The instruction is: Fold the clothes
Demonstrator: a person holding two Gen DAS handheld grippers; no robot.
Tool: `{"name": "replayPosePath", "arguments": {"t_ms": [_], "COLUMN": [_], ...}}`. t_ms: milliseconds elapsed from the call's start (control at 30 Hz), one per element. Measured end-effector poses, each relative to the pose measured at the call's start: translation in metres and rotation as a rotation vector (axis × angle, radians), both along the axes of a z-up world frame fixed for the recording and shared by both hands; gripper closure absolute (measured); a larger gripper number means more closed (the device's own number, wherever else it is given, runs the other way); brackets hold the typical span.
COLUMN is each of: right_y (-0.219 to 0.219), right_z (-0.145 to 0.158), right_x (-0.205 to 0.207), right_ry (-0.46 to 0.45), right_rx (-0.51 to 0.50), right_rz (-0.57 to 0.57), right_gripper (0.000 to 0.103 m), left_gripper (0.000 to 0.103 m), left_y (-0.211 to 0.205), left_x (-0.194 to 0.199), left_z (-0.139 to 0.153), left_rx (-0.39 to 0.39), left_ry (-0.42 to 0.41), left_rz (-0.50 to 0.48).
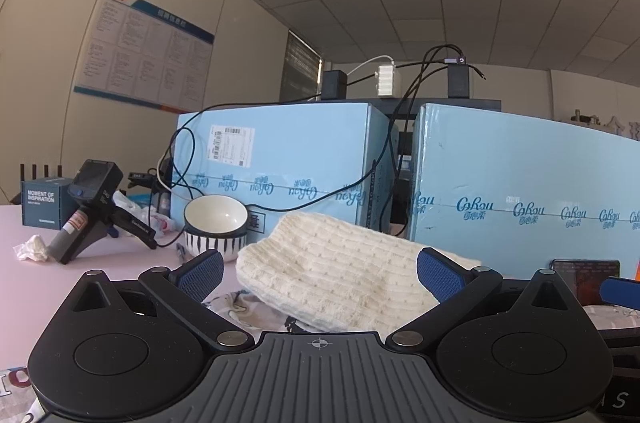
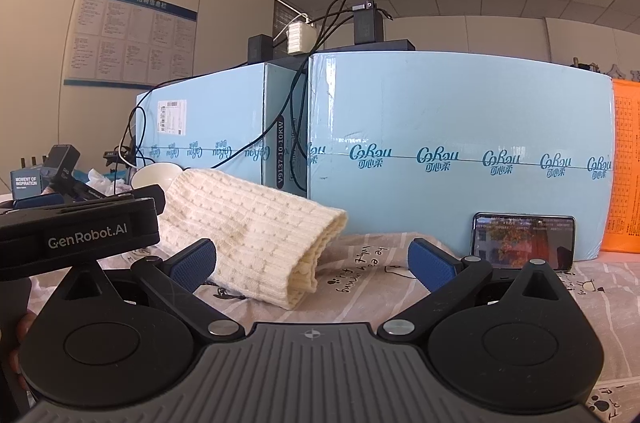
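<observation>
A folded cream knit garment (image 2: 248,227) lies on a printed cloth (image 2: 372,275) on the bench, before two pale blue cartons (image 2: 460,127) printed "CoRou", one side reading "V9137-10-10KW". Left gripper (image 1: 320,273), its housing marked "GenRobot.AI", and right gripper (image 2: 312,261) both hold their blue pads wide apart, grasping nothing. A dark box (image 1: 42,201) at the bench's far left edge reads "MOMENT OF INSPIRATION"; a phone (image 2: 524,241) leans against the right carton.

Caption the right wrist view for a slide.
Open right gripper faces a folded cream knit on patterned cloth.
</observation>
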State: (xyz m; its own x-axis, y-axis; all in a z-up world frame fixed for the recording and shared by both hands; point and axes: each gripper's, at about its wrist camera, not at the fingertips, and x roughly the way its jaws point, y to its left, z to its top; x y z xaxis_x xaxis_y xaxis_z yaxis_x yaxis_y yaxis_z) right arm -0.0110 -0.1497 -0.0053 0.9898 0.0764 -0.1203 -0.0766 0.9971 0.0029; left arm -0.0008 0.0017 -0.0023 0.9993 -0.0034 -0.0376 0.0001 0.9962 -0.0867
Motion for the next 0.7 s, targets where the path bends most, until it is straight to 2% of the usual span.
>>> {"name": "replayPosePath", "arguments": {"t_ms": [167, 500, 700], "right_y": [-0.004, -0.011, -0.019], "right_z": [0.007, 0.022, 0.028], "right_x": [-0.004, -0.013, -0.013], "right_ry": [-0.027, -0.081, -0.114], "right_rx": [-0.007, -0.021, -0.001], "right_rz": [-0.040, -0.121, -0.191], "right_gripper": [0.000, 0.000, 0.000], "left_gripper": [0.000, 0.000, 0.000], "left_y": [0.003, 0.002, -0.002], "left_x": [-0.003, -0.012, -0.017], "left_z": [-0.005, 0.011, 0.014], "left_rx": [-0.003, -0.024, 0.003], "left_ry": [-0.011, -0.055, -0.102], "left_rz": [0.002, 0.024, 0.020]}}
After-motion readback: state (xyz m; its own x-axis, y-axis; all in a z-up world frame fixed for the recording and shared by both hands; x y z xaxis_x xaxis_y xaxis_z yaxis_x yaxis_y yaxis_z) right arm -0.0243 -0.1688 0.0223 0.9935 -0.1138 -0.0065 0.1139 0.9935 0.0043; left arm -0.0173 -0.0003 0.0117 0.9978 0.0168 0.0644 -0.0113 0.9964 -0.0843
